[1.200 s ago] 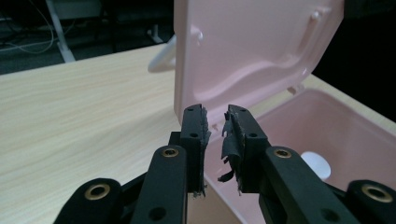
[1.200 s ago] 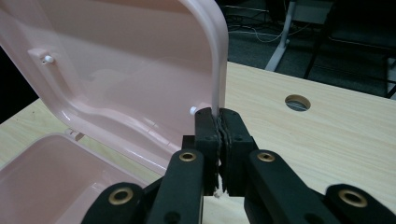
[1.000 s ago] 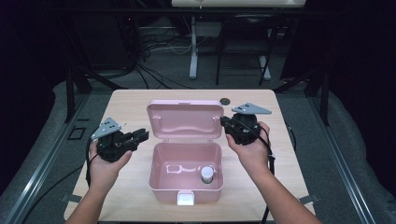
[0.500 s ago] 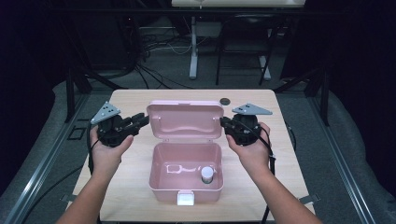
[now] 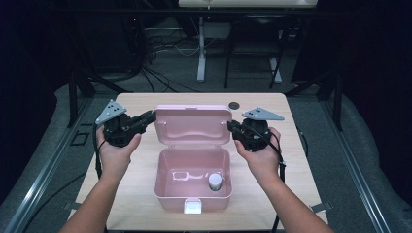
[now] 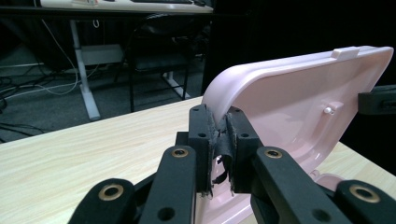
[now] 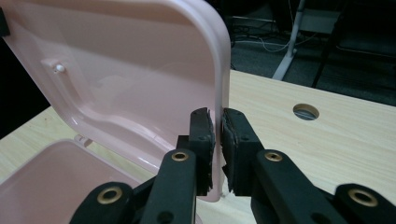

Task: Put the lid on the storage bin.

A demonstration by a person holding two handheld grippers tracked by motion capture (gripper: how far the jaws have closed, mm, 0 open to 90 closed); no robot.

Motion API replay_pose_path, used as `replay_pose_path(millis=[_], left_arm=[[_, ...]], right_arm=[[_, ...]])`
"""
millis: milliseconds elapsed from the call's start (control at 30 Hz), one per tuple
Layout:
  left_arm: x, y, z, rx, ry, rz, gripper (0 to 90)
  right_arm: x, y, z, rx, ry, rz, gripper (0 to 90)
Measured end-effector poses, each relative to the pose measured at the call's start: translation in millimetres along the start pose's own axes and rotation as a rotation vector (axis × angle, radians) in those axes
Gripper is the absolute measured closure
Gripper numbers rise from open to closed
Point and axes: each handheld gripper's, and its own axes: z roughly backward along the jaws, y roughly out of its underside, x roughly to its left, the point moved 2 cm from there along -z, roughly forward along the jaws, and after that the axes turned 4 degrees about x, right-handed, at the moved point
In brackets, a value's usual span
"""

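Pink box (image 5: pixel 192 187) sits mid-frame on the counter (image 5: pixel 136 204), its lid (image 5: pixel 193 124) standing open behind the tub. Left hand-held gripper (image 5: pixel 149 117) is clamped on the lid's left edge – its jaws have just been closing onto that rim. Right hand-held gripper (image 5: pixel 231 127) pinches the right edge, jaws just easing slightly. Small white bottle (image 5: pixel 214 181) – inside the tub, lower right.

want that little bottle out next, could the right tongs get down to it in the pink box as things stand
Probably not yet: the right tongs are clamped on the open lid. Once released, the small white bottle stands uncovered in the pink box.
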Motion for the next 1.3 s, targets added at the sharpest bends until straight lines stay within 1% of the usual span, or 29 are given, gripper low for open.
replay_pose_path(millis=[167,267,400,533,733,933,1100,1300], left_arm=[[-0.5,0.5,1.8,0.004,0.002,-0.005,83.0],[-0.8,0.9,2.3,-0.001,0.006,-0.004,83.0],[-1.4,1.1,3.7,0.001,0.009,-0.008,82.9],[-2.5,1.9,5.4,0.0,0.01,-0.008,82.9],[-4.1,3.5,9.1,-0.007,0.021,-0.01,82.5],[-7.6,5.4,14.2,-0.007,0.028,-0.016,81.3],[-10.7,6.9,17.3,-0.009,0.025,-0.025,80.4],[-13.9,11.6,22.6,-0.015,0.039,-0.025,79.9]], right_arm=[[0.8,-2.6,3.2,-0.034,-0.003,-0.005,81.9],[0.9,-5.2,5.7,-0.059,-0.008,-0.01,81.9],[0.5,-7.2,8.6,-0.067,-0.016,-0.012,82.1],[1.8,-9.0,13.3,-0.091,-0.022,-0.005,82.1],[3.8,-9.0,18.8,-0.113,-0.032,-0.002,82.0],[5.5,-5.1,23.3,-0.124,-0.044,-0.001,81.9],[6.7,-2.3,26.6,-0.126,-0.055,0.0,81.4],[7.6,2.5,31.8,-0.128,-0.072,-0.001,80.6]])
